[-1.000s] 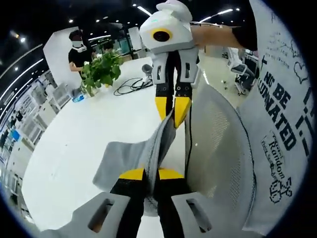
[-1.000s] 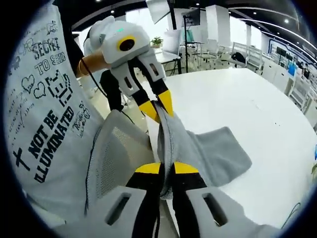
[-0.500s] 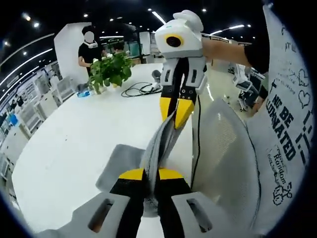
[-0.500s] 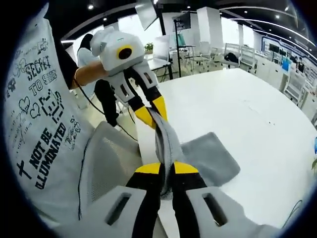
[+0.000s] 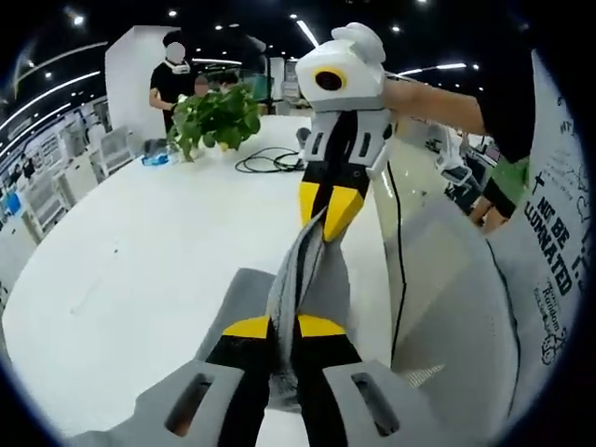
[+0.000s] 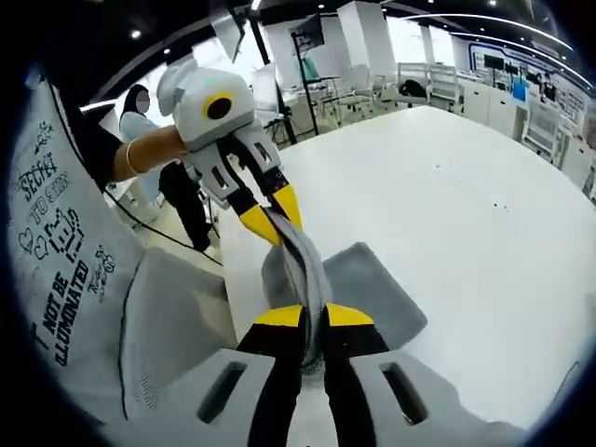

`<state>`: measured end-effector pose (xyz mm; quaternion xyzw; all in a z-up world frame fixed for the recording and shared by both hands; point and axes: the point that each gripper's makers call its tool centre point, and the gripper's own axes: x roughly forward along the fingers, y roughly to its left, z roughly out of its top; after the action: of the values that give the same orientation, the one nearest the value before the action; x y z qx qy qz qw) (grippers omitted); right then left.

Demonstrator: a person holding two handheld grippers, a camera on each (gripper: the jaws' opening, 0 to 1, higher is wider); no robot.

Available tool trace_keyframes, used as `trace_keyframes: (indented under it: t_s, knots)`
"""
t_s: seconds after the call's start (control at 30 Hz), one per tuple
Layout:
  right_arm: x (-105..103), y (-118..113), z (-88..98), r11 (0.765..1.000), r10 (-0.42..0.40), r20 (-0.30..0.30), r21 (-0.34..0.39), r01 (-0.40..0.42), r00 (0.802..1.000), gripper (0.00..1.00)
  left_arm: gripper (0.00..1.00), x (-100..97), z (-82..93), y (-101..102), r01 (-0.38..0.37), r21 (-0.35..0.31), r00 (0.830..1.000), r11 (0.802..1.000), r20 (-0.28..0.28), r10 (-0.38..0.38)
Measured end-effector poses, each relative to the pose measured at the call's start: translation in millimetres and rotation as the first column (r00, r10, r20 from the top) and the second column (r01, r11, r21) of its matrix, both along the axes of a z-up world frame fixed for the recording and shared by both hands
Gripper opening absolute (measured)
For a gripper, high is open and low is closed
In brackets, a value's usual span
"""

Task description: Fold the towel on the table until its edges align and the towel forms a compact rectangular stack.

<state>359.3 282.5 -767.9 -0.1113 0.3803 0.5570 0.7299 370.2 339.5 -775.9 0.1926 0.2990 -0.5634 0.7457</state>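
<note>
Towel (image 5: pixel 300 270) stretched between left claw (image 5: pixel 283 327) and right claw (image 6: pixel 304 317), both pinching it.

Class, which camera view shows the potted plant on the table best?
The left gripper view: the potted plant stands leafy and well lit at the far side of the white table, beside a black cable. I cannot make it out in the right gripper view.

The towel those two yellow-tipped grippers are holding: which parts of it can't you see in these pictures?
- Left gripper view: the towel's near end is hidden between and under the left gripper.
- Same view: its far end is hidden inside the right gripper.
- Right gripper view: whether the edges of the part lying on the table align is hidden by the raised fold.
</note>
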Motion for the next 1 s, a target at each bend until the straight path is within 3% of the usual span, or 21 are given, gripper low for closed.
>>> trace_keyframes:
  t_s: [0.17,0.23,0.33,0.53,0.67,0.8,1.0]
  knots:
    - [19,-1,-24.0,0.999,-0.029,-0.049,-0.04,0.027,0.998,0.05,0.08,16.6,-25.1,-1,-0.015,0.024,0.999,1.0,-0.039,0.016]
    - [24,-2,-33.4,0.998,-0.029,-0.064,-0.058,0.025,0.998,0.05,0.08,22.6,-36.5,-1,-0.055,0.013,0.994,0.998,-0.096,0.056]
    - [30,-2,-44.7,0.997,-0.033,-0.093,-0.075,0.026,0.995,0.05,0.08,28.5,-51.0,-1,-0.071,0.016,0.988,0.997,-0.139,0.073]
    - [44,-4,-68.4,0.993,-0.08,-0.142,-0.096,0.067,0.987,0.05,0.09,42.4,-70.6,0,-0.129,0.048,0.983,0.99,-0.128,0.134]
    - [50,-6,-82.7,0.988,-0.137,-0.202,-0.093,0.12,0.97,0.06,0.1,46.8,-84.2,1,-0.168,0.063,0.974,0.984,-0.143,0.176]
    - [54,-9,-96.9,0.979,-0.201,-0.279,-0.077,0.187,0.939,0.06,0.1,51.3,-95.0,1,-0.206,0.065,0.964,0.976,-0.16,0.214]
    - [65,-15,-107.9,0.959,-0.281,-0.304,-0.064,0.275,0.91,0.07,0.1,64.6,-101.2,2,-0.3,0.023,0.934,0.954,-0.195,0.298]
